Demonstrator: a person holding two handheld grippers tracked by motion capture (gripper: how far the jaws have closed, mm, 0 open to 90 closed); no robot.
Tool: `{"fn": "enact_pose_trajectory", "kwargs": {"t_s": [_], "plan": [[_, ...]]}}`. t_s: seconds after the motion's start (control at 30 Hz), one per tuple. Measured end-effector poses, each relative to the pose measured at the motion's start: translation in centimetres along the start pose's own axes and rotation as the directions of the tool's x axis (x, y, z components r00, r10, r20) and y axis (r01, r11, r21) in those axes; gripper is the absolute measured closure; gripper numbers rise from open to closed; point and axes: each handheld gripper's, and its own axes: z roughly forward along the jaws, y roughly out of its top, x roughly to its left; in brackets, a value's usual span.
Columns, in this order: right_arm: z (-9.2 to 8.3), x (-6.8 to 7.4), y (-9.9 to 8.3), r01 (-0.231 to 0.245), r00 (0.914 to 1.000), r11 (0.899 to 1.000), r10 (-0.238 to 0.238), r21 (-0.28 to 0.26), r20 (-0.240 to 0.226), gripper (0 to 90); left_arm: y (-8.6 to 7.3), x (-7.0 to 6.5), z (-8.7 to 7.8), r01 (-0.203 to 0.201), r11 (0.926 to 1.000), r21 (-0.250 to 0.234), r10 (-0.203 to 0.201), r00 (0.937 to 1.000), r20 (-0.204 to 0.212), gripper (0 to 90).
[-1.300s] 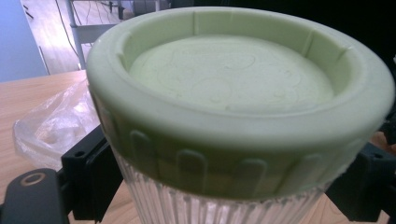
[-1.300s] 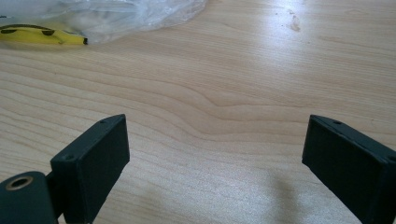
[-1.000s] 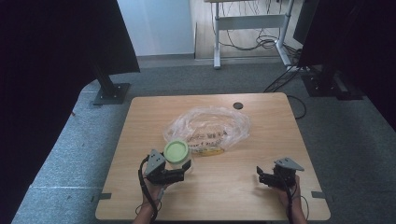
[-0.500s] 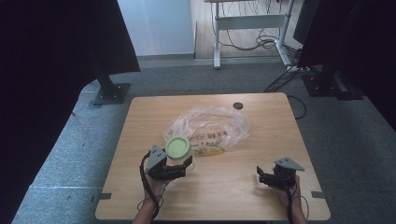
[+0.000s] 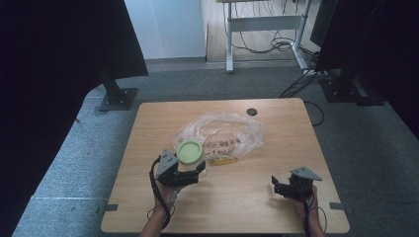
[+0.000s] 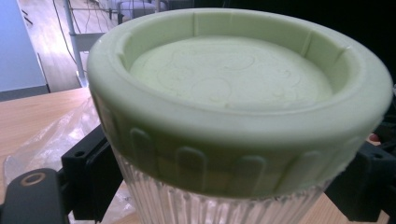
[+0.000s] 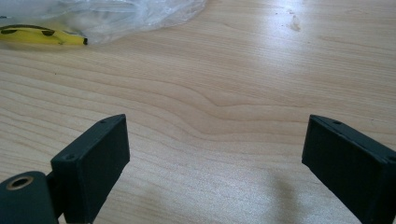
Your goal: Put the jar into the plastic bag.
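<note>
A clear ribbed glass jar (image 5: 191, 154) with a pale green lid (image 6: 238, 93) stands upright between the jaws of my left gripper (image 5: 193, 170), which is shut on the glass just below the lid. The jar is at the near left edge of a crumpled clear plastic bag (image 5: 227, 133). A yellow banana (image 7: 42, 35) lies at the bag's near edge. My right gripper (image 5: 282, 188) is low over the table's front right, open, with bare wood between its jaws (image 7: 224, 163).
The wooden table (image 5: 276, 148) has a small black round disc (image 5: 252, 112) near its far edge. Black stands and a desk frame with cables stand on the grey floor beyond the table.
My left gripper has carried the jar slightly forward and right, closer to the bag. The right gripper has stayed where it was.
</note>
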Motion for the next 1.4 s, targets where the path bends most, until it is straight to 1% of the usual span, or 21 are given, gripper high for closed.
{"fn": "enact_pose_trajectory", "kwargs": {"t_s": [0.3,0.6,1.03,1.23,1.4], "plan": [[0.0,0.0,0.0,-0.004,1.0,1.0,0.004,-0.002,-0.004,7.4,0.7,0.0,0.7,0.01,0.9999,-0.007,-0.01,0.9999,0.002,11.6],[0.0,-0.1,0.0,-0.005,1.0,1.0,0.005,-0.002,-0.006,7.4,1.2,0.1,1.1,0.017,0.9997,-0.015,-0.017,0.9998,0.005,11.6],[0.0,-0.1,0.0,-0.007,1.0,1.0,0.007,0.002,-0.003,7.4,2.2,0.7,1.8,0.032,0.9992,-0.024,-0.031,0.9995,0.005,11.6],[0.0,-0.1,0.0,-0.009,1.0,1.0,0.009,0.001,-0.004,7.4,2.3,0.9,2.3,0.035,0.999,-0.025,-0.035,0.9994,0.003,11.6],[0.0,-0.1,0.0,-0.009,0.9999,1.0,0.009,0.002,-0.006,7.4,2.5,0.9,2.8,0.028,0.9994,-0.021,-0.028,0.9996,0.001,11.6]]}}
